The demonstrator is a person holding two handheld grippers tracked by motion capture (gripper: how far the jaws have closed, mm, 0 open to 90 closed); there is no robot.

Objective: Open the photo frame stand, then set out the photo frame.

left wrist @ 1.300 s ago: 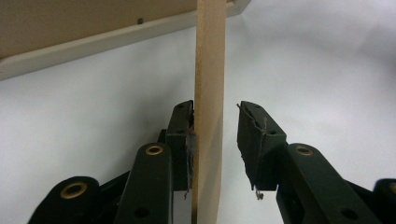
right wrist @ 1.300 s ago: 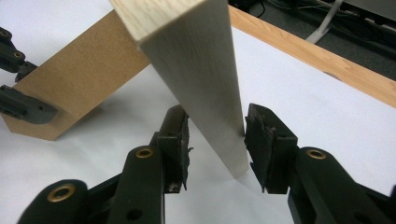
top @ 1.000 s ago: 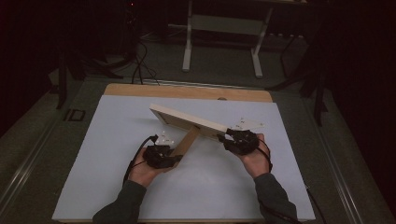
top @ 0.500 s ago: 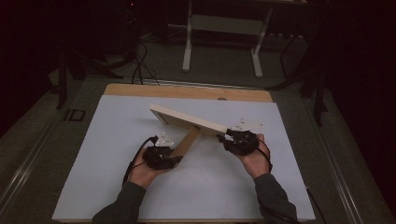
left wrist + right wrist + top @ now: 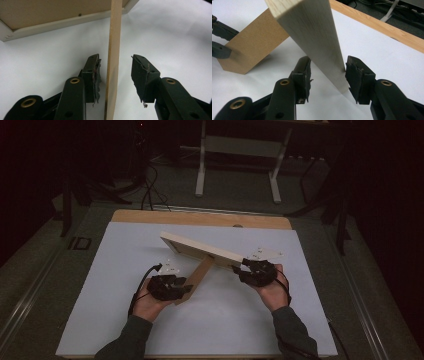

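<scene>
A light wooden picture frame point(image 5: 200, 249) stands tilted on the white table top, propped on its brown back leg point(image 5: 197, 277). My left gripper point(image 5: 182, 287) is at the foot of that leg. In the left gripper view the leg's thin edge point(image 5: 113, 50) runs between the jaws of the left gripper point(image 5: 115, 60), which have just been opening, with a gap on each side. My right gripper point(image 5: 242, 267) is at the frame's right end. Its jaws have also been opening, and the frame's pale edge point(image 5: 317, 37) lies between the open jaws of the right gripper point(image 5: 327, 63).
A white sheet point(image 5: 125, 320) covers the table, and a wooden strip point(image 5: 200, 217) shows along its far edge. Behind the table, metal stand legs point(image 5: 200, 170) and cables point(image 5: 150, 190) rest on the dark floor.
</scene>
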